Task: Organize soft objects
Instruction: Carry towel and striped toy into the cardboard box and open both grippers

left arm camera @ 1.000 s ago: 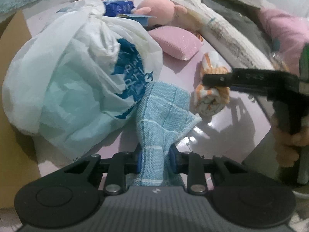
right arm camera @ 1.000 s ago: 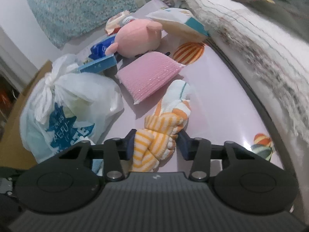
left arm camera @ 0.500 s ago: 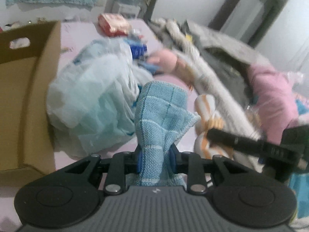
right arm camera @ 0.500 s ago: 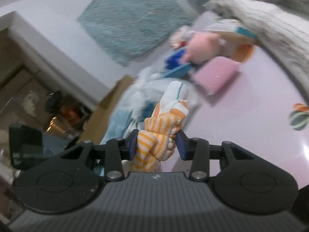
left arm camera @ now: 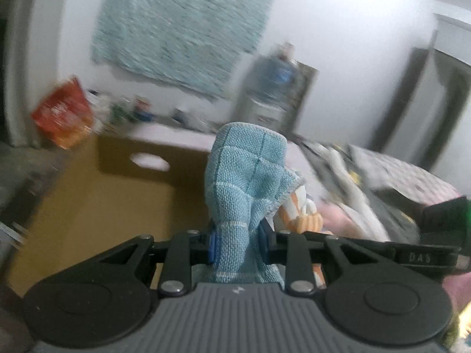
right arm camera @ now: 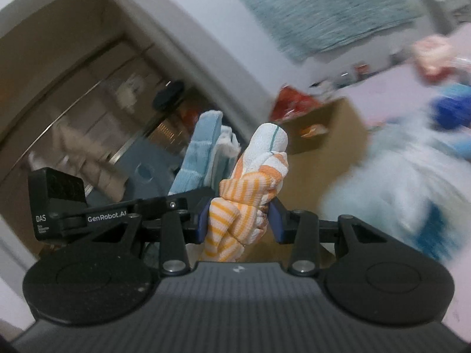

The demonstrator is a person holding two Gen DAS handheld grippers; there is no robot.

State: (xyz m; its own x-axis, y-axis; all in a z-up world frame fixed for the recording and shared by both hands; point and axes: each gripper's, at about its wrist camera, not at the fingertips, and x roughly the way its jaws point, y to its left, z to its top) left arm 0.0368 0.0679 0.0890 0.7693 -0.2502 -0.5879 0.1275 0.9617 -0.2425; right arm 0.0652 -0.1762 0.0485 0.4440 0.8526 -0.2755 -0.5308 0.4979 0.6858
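My left gripper is shut on a light blue knitted cloth that stands up from its jaws, held in the air in front of a brown cardboard box. My right gripper is shut on an orange-and-white striped cloth bundle. In the right wrist view the left gripper's body sits to the left with the blue cloth beside the striped bundle. In the left wrist view the right gripper's arm crosses at the right, with the striped bundle just behind the blue cloth.
A white and blue plastic bag lies to the right of the box. A red snack packet sits at the box's far left. A teal rug hangs on the wall. Bedding is piled at the right.
Both grippers rose and swung left off the pink table surface, each keeping its cloth. The view now faces the cardboard box and wall; the two held cloths are close together.
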